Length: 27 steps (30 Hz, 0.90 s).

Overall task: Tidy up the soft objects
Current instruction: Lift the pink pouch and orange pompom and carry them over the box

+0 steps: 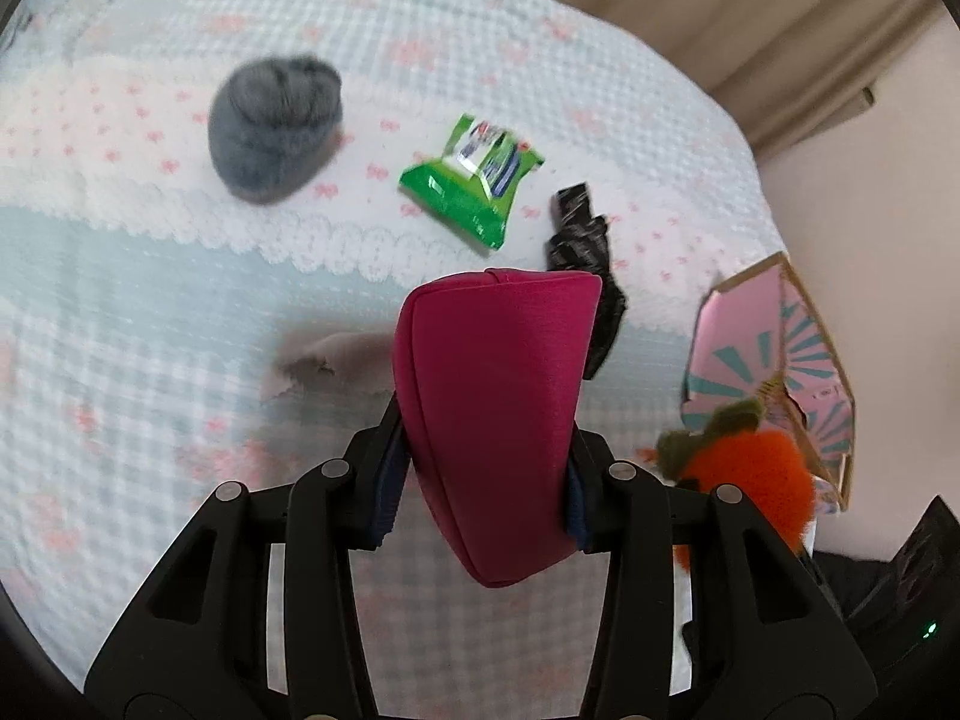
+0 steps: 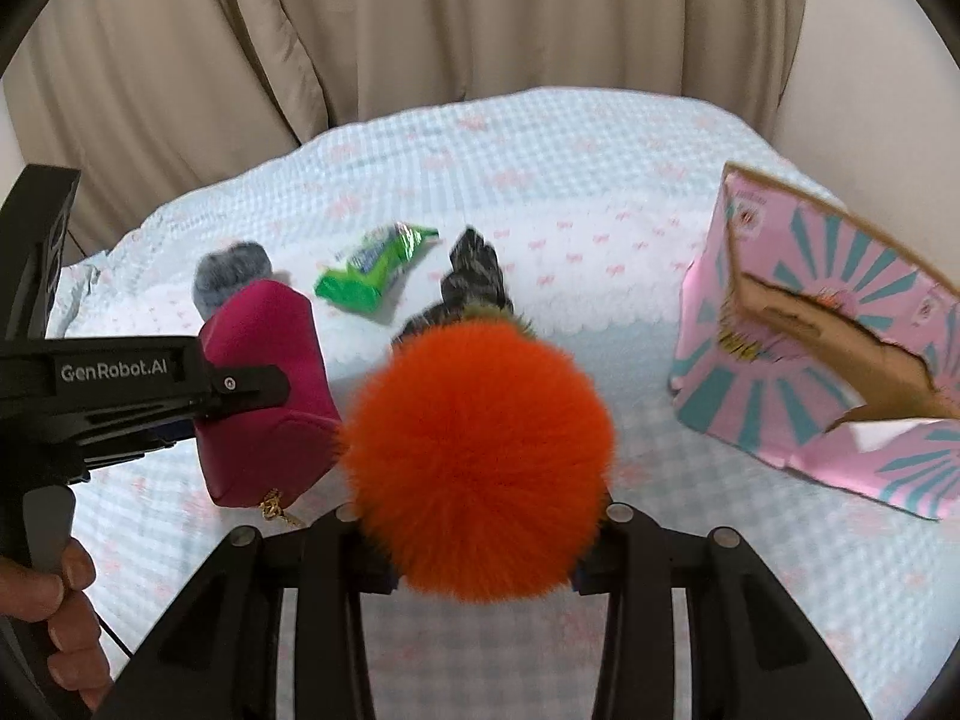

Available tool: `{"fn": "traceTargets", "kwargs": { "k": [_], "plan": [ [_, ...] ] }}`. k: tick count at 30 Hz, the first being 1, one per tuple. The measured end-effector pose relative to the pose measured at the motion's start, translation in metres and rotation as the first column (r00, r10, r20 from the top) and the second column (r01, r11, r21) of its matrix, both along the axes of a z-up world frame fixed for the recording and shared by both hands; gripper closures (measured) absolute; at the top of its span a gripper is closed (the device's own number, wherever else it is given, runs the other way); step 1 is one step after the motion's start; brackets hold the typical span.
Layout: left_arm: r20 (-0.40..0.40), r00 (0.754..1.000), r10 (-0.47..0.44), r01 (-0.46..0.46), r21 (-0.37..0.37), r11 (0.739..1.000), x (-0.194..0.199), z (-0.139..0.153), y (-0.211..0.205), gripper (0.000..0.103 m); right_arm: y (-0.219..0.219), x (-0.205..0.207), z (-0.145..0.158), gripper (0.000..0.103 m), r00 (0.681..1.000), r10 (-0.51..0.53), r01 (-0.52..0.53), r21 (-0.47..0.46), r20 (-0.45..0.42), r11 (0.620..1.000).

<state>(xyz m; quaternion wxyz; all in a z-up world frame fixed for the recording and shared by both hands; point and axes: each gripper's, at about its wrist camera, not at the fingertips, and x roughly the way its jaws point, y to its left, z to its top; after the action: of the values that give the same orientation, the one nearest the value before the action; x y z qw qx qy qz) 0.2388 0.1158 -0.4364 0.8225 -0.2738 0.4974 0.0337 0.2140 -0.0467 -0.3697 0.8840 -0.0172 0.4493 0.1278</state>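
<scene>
My left gripper (image 1: pixel 480 474) pinches a magenta pouch (image 1: pixel 498 408) between its pads, the pouch standing on end between the fingers and lifted clear of the bedspread (image 1: pixel 150 330). From my right wrist camera, the same pouch (image 2: pixel 264 384) hangs in that gripper (image 2: pixel 252 387) just left of the orange pom-pom, a small gold chain (image 2: pixel 276 507) dangling from its lower edge, and my left hand (image 2: pixel 54 600) wraps the grip at the frame's lower left. My right gripper (image 2: pixel 480 558) is clamped on the orange pom-pom (image 2: pixel 480 456), a fluffy ball with a greenish tuft at its far side, filling the space between the fingers and held above the bedspread.

Outward from the pom-pom: a black patterned cloth (image 2: pixel 474 276) lies just behind it on the bedspread. A green snack packet (image 2: pixel 372 276) lies behind and to the left, and a grey furry ball (image 2: pixel 231 276) sits further left, partly hidden behind the pouch. Well to the right of the pom-pom stands an open pink-and-teal cardboard box (image 2: pixel 828 360), torn at its flap. Beige curtains (image 2: pixel 420 30) hang beyond the bed.
</scene>
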Motion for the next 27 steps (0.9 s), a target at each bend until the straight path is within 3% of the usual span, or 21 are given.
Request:
{"fn": "traceTargets", "kwargs": {
  "k": [9, 19, 27],
  "plan": [
    [0.053, 0.998, -0.027, 0.026, 0.009, 1.000, -0.028, 0.072, 0.017, 0.064, 0.003, -0.028, 0.075, 0.067, 0.998, -0.047, 0.046, 0.013, 0.048, 0.999],
    [0.138, 0.984, -0.115, 0.108, 0.063, 0.992, -0.043, 0.174, 0.033, 0.064, -0.005, -0.062, 0.165, 0.067, 0.983, -0.131, 0.129, 0.027, 0.126, 0.991],
    [0.198, 0.955, -0.219, 0.209, 0.070, 0.975, -0.034, 0.241, 0.006, 0.064, -0.033, -0.075, 0.228, 0.067, 0.956, -0.233, 0.230, 0.036, 0.179, 0.972]
  ]
}}
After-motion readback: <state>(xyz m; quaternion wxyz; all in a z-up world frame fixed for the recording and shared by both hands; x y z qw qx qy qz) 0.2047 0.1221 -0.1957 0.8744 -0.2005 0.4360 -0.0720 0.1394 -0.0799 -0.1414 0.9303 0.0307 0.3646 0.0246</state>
